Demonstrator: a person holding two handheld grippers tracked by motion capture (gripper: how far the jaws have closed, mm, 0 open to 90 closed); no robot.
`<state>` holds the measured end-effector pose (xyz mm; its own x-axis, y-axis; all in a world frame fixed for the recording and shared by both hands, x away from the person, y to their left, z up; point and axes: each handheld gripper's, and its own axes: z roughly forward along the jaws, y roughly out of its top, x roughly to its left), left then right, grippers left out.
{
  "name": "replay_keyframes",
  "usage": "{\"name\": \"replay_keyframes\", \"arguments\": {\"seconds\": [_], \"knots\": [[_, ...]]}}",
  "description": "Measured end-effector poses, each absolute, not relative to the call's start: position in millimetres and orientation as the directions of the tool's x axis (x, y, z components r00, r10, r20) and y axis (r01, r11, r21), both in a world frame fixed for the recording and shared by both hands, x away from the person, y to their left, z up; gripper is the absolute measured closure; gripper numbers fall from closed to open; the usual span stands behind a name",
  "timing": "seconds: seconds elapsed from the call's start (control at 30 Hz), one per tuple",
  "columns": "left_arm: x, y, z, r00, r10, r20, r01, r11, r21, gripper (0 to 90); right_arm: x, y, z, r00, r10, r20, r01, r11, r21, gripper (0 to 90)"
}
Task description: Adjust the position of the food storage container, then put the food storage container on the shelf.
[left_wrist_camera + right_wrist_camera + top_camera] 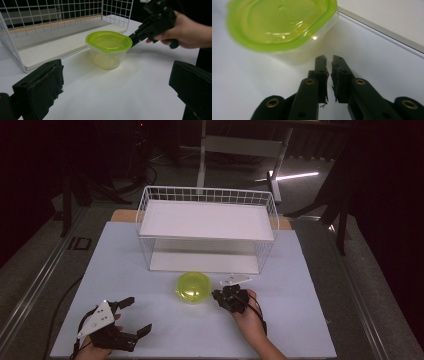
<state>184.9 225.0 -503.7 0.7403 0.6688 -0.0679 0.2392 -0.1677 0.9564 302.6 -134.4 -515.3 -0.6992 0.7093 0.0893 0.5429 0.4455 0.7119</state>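
A lidded tub (193, 287) sits before an empty wire rack (207, 227). Left tongs (131, 316) wide open; right tongs (216, 295) nearly closed, apparently gripping nothing. Nothing seems begun.

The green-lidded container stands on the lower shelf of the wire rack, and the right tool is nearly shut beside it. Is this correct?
Not quite. The container stands on the table, in front of the rack, not on its lower shelf; the high view shows this. The rest holds: the right tool is nearly shut beside it.
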Motion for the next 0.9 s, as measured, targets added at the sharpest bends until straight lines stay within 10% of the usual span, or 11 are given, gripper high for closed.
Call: {"name": "replay_keyframes", "arguments": {"seconds": [0.5,0.9], "knots": [[189.6,208.3,-480.9,0.753,0.640,-0.153,0.338,-0.177,0.925,0.5,261.0,-151.1,-479.5,-0.773,0.623,0.116,0.434,0.388,0.813,15.8],[211.0,192.6,-458.5,0.775,0.612,-0.160,0.328,-0.172,0.929,0.5,256.8,-144.7,-451.1,-0.807,0.587,0.062,0.335,0.368,0.867,21.3]]}}
